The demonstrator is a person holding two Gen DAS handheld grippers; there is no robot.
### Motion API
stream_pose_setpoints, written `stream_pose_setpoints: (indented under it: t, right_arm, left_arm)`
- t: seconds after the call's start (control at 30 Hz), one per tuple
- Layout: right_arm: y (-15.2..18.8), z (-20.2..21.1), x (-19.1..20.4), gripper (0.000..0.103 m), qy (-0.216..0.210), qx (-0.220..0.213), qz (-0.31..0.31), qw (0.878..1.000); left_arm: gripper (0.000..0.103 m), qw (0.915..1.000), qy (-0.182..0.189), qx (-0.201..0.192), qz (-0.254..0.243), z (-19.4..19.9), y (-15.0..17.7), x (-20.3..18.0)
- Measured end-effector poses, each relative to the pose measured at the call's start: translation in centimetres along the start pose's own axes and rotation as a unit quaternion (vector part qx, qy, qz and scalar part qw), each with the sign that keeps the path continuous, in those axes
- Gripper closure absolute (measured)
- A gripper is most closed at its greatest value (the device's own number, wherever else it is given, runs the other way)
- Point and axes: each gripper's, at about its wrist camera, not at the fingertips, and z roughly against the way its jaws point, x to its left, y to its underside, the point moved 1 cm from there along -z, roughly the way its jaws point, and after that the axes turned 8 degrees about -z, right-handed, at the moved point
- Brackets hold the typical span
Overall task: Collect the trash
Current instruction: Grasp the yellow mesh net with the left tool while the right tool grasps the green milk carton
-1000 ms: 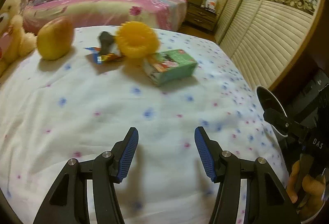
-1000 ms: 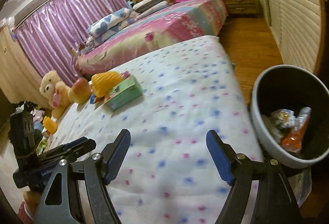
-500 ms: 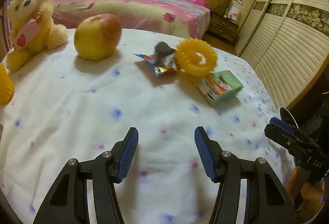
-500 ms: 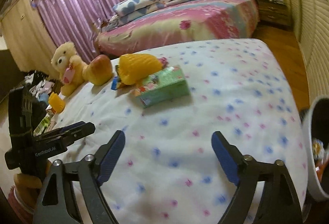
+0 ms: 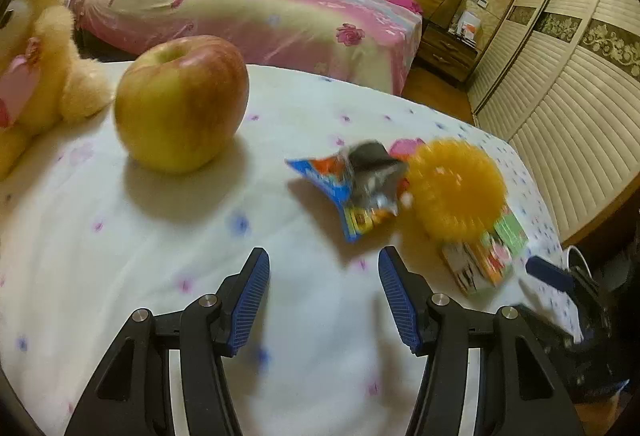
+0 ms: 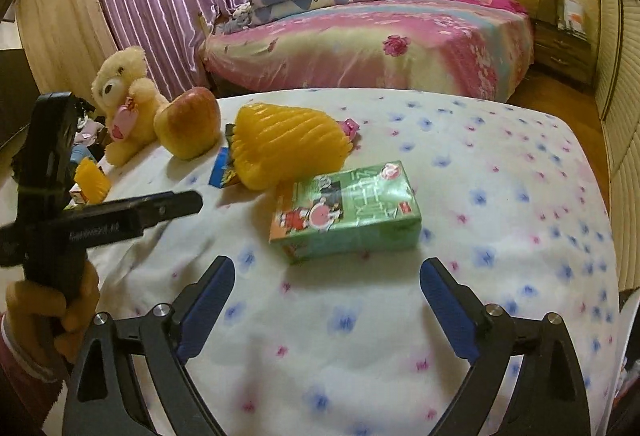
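Note:
A crumpled blue and silver snack wrapper (image 5: 360,187) lies on the white flowered bed cover (image 5: 160,276), just ahead and right of my open, empty left gripper (image 5: 324,296). A green carton (image 6: 344,211) lies a short way in front of my open, empty right gripper (image 6: 326,300); it also shows in the left wrist view (image 5: 488,256). The wrapper's edge (image 6: 222,167) shows behind a yellow ribbed toy (image 6: 288,145). The left gripper (image 6: 120,215) appears at the left of the right wrist view.
An apple (image 5: 180,103) and a yellow teddy bear (image 6: 124,103) sit at the far left. The yellow ribbed toy (image 5: 456,191) lies between wrapper and carton. A small yellow object (image 6: 92,181) lies beyond the cover's left edge. A bin rim (image 5: 576,260) shows at the right.
Both grippers have moved forward over the cover toward the items. The wrapper and carton are now much closer. The bin has slid out of the right wrist view. Both grippers stay open.

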Motion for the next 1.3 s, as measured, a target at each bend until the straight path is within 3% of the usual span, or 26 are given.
stream_pose_setpoints:
  t: [0.23,0.33,0.4,0.43,0.5,0.6,0.63,0.67,0.7,0.93,1.07,1.3]
  right_arm:
    - [-1.1,-1.7,-0.4,0.008,-0.003,0.016,-0.004,1.0]
    - [-1.4,-2.0,-0.3,0.008,-0.005,0.016,-0.003,1.0]
    - [-1.4,-2.2,-0.4,0.009,-0.003,0.02,-0.007,1.0]
    - [-1.4,-2.3,-0.5,0.014,-0.001,0.021,-0.008,1.0]
    - [-1.3,-2.1,-0.6,0.014,-0.003,0.018,-0.009,1.0]
    - [-1.1,-1.5,-0.6,0.015,-0.001,0.012,-0.009,1.0]
    - [-0.8,-1.2,-0.6,0.034,-0.006,0.011,-0.011,1.0]
    - [-0.6,-1.0,-0.8,0.062,-0.014,0.017,-0.017,1.0]
    - [-0.5,-0.9,-1.0,0.063,-0.024,0.023,-0.028,0.999]
    - [1.5,0.9,-2.6,0.059,-0.012,0.026,-0.054,0.998]
    - [2.0,1.9,-4.0,0.05,-0.019,0.019,-0.087,0.996]
    - [2.5,3.2,-5.3,0.049,-0.014,0.008,-0.111,0.994]
  left_arm:
    - [0.047,0.9999,0.011,0.006,-0.008,-3.1,-2.3,0.1]
    - [0.052,0.9997,0.009,0.006,-0.022,-4.0,-2.5,-0.5]
    - [0.075,0.9995,0.011,0.007,-0.028,-4.5,-2.5,-0.7]
    - [0.077,0.9995,0.011,0.008,-0.03,-4.7,-2.5,-0.8]
    - [0.094,0.9994,0.011,0.007,-0.032,-4.7,-2.3,-0.8]
    - [0.1,0.9994,0.019,0.008,-0.028,-4.2,-1.7,-0.6]
    - [0.1,0.9993,0.021,0.007,-0.029,-3.9,-1.4,-0.6]
    - [0.1,0.9993,0.023,0.007,-0.029,-3.6,-1.0,-0.7]
    - [0.1,0.9992,0.026,0.007,-0.029,-3.3,-0.5,-0.8]
    - [0.097,0.9974,0.055,0.014,-0.045,-1.7,0.9,-2.2]
    - [0.073,0.9962,0.067,0.002,-0.056,-1.4,0.0,-3.3]
    - [0.073,0.9942,0.062,-0.005,-0.088,-2.5,-0.3,-6.0]
